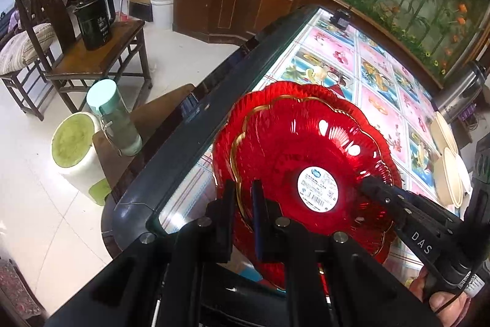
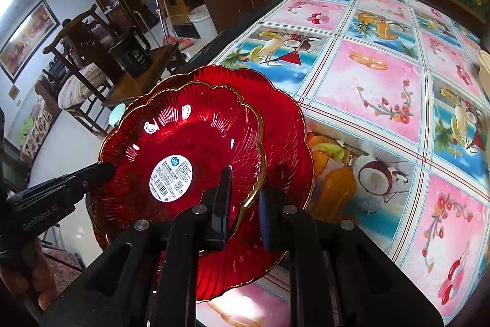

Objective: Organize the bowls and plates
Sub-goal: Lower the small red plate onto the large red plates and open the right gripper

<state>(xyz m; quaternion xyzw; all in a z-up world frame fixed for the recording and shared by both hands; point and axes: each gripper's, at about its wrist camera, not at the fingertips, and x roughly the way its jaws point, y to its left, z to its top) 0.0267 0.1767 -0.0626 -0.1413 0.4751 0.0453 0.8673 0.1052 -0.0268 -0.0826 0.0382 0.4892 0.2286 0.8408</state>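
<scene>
- Red plates: a smaller red plate (image 2: 183, 149) with a round label lies nested on a larger red plate (image 2: 281, 143), both near the table's corner on the fruit-print tablecloth (image 2: 382, 88).
- Left gripper (image 1: 243, 204) straddles the plates' near rim, one finger either side of it with a narrow gap; whether it pinches the rim I cannot tell.
- Right gripper (image 2: 243, 204) straddles the opposite rim the same way, jaws close but not visibly clamped.
- Each gripper sits at its own edge of the stack, facing the other across it; neither is nearer.
- Cream bowls (image 1: 448, 161) stand well apart toward the table's far side, beside a steel flask (image 1: 459, 91).
- Any lift likely needs both rims raised evenly.
</scene>
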